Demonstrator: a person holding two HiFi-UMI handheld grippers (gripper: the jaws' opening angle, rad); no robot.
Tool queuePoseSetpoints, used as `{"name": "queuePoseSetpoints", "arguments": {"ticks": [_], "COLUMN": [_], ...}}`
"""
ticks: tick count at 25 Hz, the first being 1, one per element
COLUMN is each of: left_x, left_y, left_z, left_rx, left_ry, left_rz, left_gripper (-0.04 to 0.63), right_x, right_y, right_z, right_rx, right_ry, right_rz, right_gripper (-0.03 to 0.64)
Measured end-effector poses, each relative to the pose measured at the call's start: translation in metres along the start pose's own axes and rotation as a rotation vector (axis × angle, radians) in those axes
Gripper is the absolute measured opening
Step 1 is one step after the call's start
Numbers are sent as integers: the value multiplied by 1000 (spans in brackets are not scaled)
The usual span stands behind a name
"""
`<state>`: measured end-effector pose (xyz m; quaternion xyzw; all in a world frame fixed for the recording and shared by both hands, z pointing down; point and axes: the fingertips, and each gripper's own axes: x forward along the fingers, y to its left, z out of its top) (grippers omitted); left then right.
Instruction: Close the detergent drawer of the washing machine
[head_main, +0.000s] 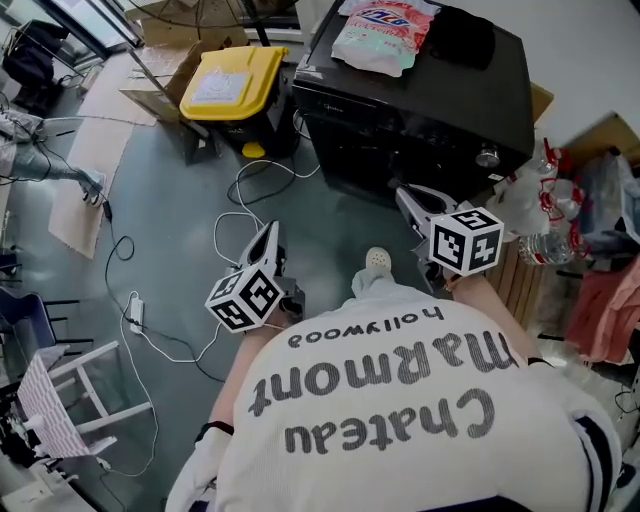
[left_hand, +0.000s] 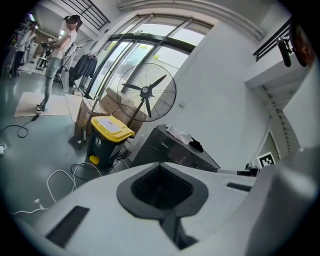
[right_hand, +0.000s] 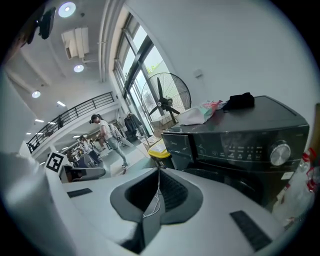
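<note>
The black washing machine (head_main: 420, 110) stands ahead of me, with a pink detergent bag (head_main: 385, 35) and a black cloth (head_main: 462, 40) on top. In the right gripper view its detergent drawer (right_hand: 182, 145) sits at the upper left of the front and looks pulled out a little. The control panel and silver knob (right_hand: 280, 154) are to the drawer's right. My right gripper (head_main: 403, 193) is shut and empty, close in front of the machine and apart from it. My left gripper (head_main: 270, 232) hangs lower left over the floor, also shut and empty.
A yellow-lidded bin (head_main: 235, 85) stands left of the machine, with a floor fan (left_hand: 146, 91) behind it. White cables (head_main: 235, 225) and a power strip (head_main: 135, 312) lie on the grey floor. Water bottles (head_main: 545, 215) crowd the machine's right. A white stool (head_main: 80, 390) is at the lower left.
</note>
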<state>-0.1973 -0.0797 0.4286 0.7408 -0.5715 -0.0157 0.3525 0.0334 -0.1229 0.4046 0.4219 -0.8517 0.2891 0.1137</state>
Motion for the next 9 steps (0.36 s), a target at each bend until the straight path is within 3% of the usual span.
{"name": "queuePoseSetpoints", "arguments": {"ticks": [9], "left_x": [-22], "left_y": [8], "left_z": [-28], "left_rx": [-13], "left_ry": [39], "left_rz": [3], "left_gripper": [9], "right_x": [-11], "right_y": [11], "right_z": [-33], "right_rx": [13], "right_ry": [37], "right_rz": [-9], "right_gripper": [31]}}
